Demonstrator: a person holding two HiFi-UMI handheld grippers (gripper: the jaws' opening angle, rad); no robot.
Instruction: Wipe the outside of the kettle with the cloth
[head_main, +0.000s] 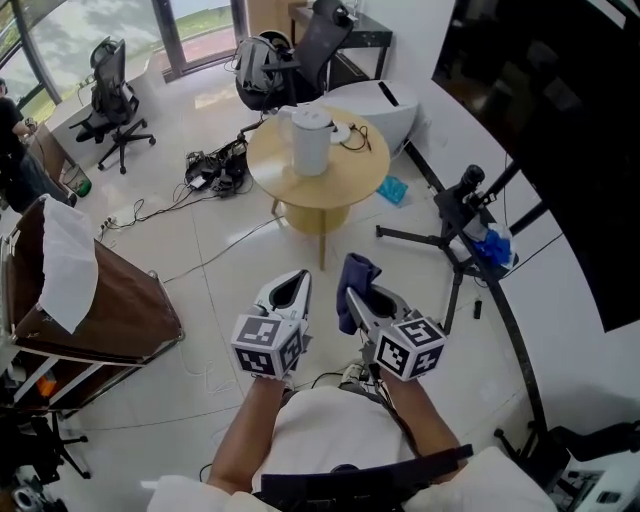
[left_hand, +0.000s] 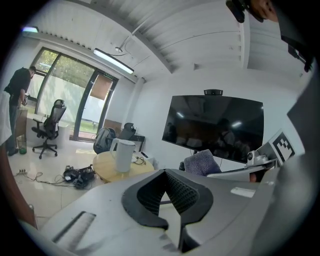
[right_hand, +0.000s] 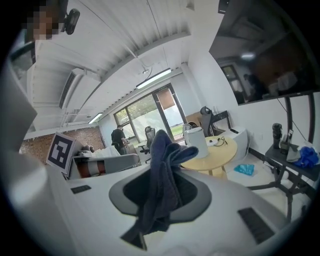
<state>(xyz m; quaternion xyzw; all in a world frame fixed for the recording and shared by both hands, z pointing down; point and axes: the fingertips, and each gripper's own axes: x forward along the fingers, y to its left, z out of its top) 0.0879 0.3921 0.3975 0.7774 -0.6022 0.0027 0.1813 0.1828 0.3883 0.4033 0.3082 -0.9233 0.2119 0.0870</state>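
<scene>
The white, cylindrical kettle (head_main: 310, 140) stands on the round, pale-wood desk (head_main: 345, 192), well apart from both tools. The right hand-held gripper (head_main: 368, 300) is clenched on a dark blue, fuzzy cloth (head_main: 352, 278), which bunches in soft folds above its jaws. The left hand-held gripper (head_main: 292, 287) is pressed together on nothing.
</scene>
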